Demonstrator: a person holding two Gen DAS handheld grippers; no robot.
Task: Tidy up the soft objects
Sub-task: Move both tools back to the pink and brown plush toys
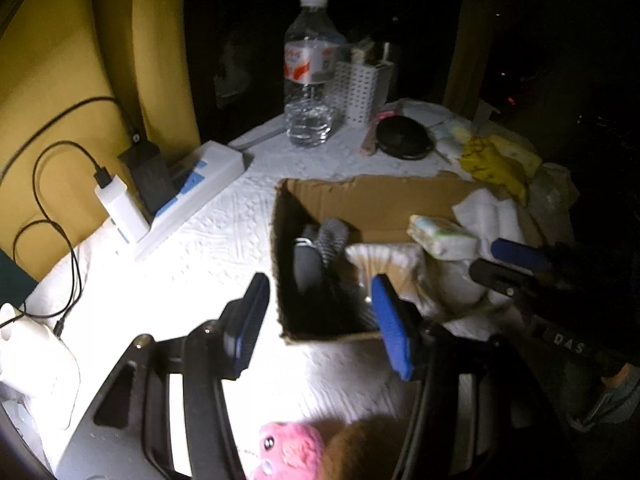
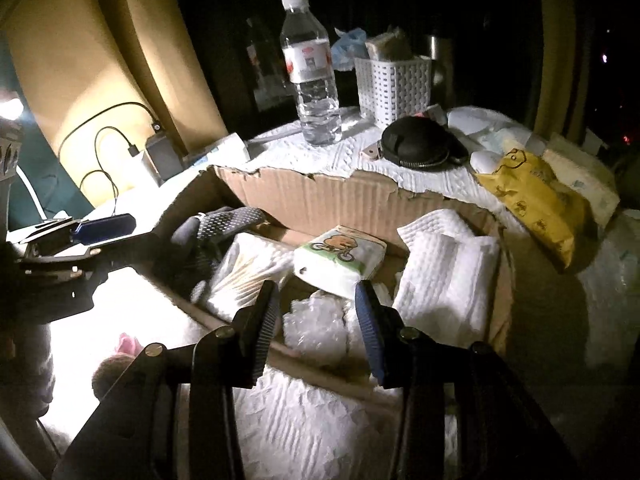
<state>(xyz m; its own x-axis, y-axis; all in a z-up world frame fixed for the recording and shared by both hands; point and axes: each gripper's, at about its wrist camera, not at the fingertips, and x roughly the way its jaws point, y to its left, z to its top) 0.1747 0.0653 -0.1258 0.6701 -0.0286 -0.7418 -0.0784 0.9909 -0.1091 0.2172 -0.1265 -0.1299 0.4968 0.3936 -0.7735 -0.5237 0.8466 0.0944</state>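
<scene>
Nearest the lens, both tools are seen empty: the right tool point(image 2: 316, 312), jaws parted, hangs over the cardboard box point(image 2: 320, 200); the left tool point(image 1: 320, 308) is spread over its near corner. Inside are seen folded towels point(image 2: 448, 280), a tissue pack point(image 2: 340, 258), gloves point(image 2: 216, 228).

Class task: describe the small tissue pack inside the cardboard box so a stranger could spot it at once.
Find the torn cardboard box on the white-covered table. Inside, between the bag of cotton swabs and folded white towels, lies the tissue pack. Only it has a green wrapper with a cartoon cyclist.
</scene>
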